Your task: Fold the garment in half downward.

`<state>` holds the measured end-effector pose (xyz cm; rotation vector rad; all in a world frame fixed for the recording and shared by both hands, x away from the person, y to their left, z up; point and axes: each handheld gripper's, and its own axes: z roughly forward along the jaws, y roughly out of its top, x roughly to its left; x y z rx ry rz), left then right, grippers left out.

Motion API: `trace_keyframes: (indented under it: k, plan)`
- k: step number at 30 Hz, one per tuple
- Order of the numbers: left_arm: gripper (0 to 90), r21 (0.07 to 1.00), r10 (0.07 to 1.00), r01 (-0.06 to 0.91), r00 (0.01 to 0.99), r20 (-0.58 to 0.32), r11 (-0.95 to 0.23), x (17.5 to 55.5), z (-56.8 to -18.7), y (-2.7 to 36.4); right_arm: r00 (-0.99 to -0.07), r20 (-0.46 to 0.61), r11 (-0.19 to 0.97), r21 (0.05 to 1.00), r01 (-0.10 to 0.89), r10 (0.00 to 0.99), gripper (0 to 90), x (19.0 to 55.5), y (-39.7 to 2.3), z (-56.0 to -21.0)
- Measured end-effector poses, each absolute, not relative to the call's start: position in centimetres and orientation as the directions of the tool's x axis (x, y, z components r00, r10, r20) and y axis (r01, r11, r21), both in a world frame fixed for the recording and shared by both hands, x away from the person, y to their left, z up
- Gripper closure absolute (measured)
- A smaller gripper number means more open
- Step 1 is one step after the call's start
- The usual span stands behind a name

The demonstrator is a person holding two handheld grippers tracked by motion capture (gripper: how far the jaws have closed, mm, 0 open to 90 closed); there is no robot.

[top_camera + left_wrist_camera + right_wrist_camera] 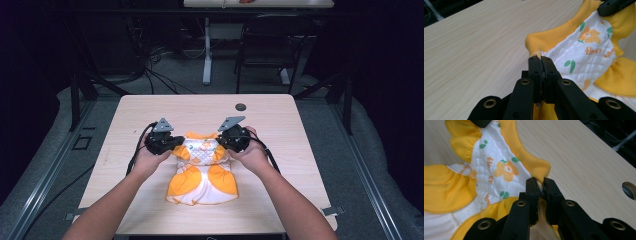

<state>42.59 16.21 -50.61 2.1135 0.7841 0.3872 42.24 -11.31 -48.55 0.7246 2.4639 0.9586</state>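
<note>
A small yellow and white child's garment with a flower print lies flat on the light wooden table. My left gripper is shut on the garment's shoulder edge beside the ribbed yellow collar. The right gripper is shut on the opposite shoulder, next to the collar's other end. In the left gripper view the right gripper's black tip touches the cloth at the top right. The quilted white front with its orange flower lies between the two grippers.
A round cable hole sits in the table behind the garment, also visible as a hole in the right gripper view. A chair and a desk leg stand on the floor beyond the far edge. Bare tabletop lies left and right of the garment.
</note>
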Motion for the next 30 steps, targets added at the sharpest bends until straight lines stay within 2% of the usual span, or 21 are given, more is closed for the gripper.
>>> trace_keyframes:
  k: [12, 23, 30]
  plan:
    - [87.6, 0.793, 0.627, 0.388, 0.779, -0.01, -0.47, 41.1, -51.2, 16.5, -0.811, -0.16, 0.652, 0.689, 0.317, 0.563, 82.6, 40.6, -11.2, -49.1]
    - [87.6, 0.792, 0.617, 0.394, 0.786, -0.028, -0.467, 40.1, -51.7, 16.9, -0.812, -0.094, 0.614, 0.706, 0.354, 0.577, 82.6, 39.2, -11.4, -49.8]
    - [87.6, 0.794, 0.608, 0.385, 0.793, -0.023, -0.471, 39.0, -52.1, 16.9, -0.813, -0.093, 0.622, 0.695, 0.361, 0.575, 82.5, 38.5, -11.4, -50.0]
